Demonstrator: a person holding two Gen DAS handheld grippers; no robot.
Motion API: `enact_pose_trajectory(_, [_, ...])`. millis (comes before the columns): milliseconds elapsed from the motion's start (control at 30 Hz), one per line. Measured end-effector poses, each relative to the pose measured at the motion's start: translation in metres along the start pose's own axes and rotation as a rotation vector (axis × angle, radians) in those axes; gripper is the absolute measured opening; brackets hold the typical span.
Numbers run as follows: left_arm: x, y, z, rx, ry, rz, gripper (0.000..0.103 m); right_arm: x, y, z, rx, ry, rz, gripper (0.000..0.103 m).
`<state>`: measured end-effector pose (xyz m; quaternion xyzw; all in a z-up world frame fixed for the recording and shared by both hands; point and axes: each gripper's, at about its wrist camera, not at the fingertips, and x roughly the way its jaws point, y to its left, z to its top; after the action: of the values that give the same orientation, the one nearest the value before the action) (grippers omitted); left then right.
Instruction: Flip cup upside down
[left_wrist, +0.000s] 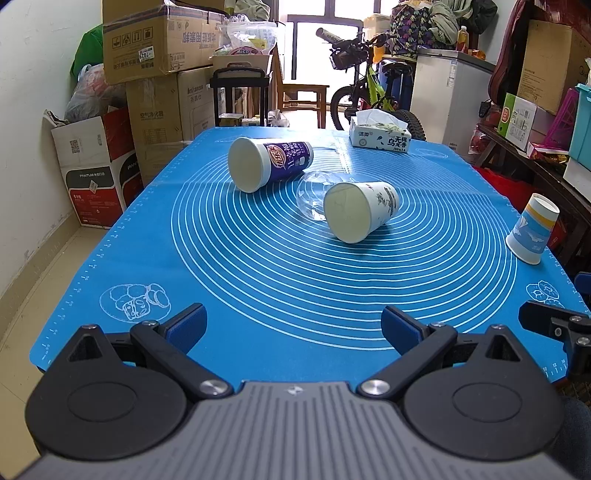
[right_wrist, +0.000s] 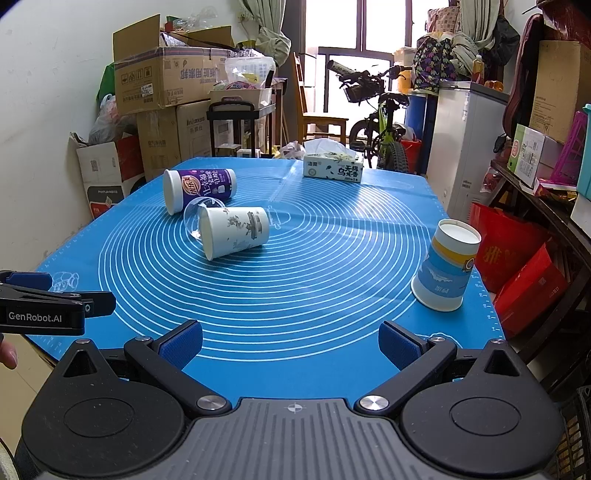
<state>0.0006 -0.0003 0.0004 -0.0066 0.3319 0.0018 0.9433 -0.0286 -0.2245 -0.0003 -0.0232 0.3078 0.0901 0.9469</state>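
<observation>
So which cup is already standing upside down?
The blue-and-yellow cup at the mat's right edge; the purple cup, white cup and clear cup lie sideways.

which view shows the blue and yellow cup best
The right wrist view. There the blue and yellow cup is large and whole, standing upside down near the mat's right edge, its base rim plainly visible. In the left wrist view the same cup sits small and distorted at the far right edge.
</observation>
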Motion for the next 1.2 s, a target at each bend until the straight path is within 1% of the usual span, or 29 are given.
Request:
enact_pose_trajectory(233, [0.000,0.000,0.000,0.000,0.000,0.000,0.099,-0.004,0.001,0.003,0.000,0.001,-0.001,0.103])
enact_pose_trajectory(433, [0.003,0.000,-0.001,0.001,0.002,0.000,0.099,0.006,-0.002,-0.002,0.004,0.006,-0.002,0.103])
enact_pose_trajectory(667, [0.003,0.000,-0.001,0.001,0.002,0.000,0.099,0.002,0.003,0.005,0.002,0.013,-0.002,0.103])
enact_pose_trajectory(800, [0.003,0.000,-0.002,0.001,0.002,0.000,0.099,0.003,0.000,0.007,0.020,0.025,0.015,0.103])
enact_pose_trajectory(1033, [0.006,0.001,-0.005,0.003,0.000,0.002,0.099,0.009,0.000,0.009,0.028,0.035,0.015,0.103])
enact_pose_trajectory(1200, [0.010,0.002,-0.006,0.009,-0.001,0.006,0.099,0.021,-0.002,0.021,0.069,0.048,0.043,0.103])
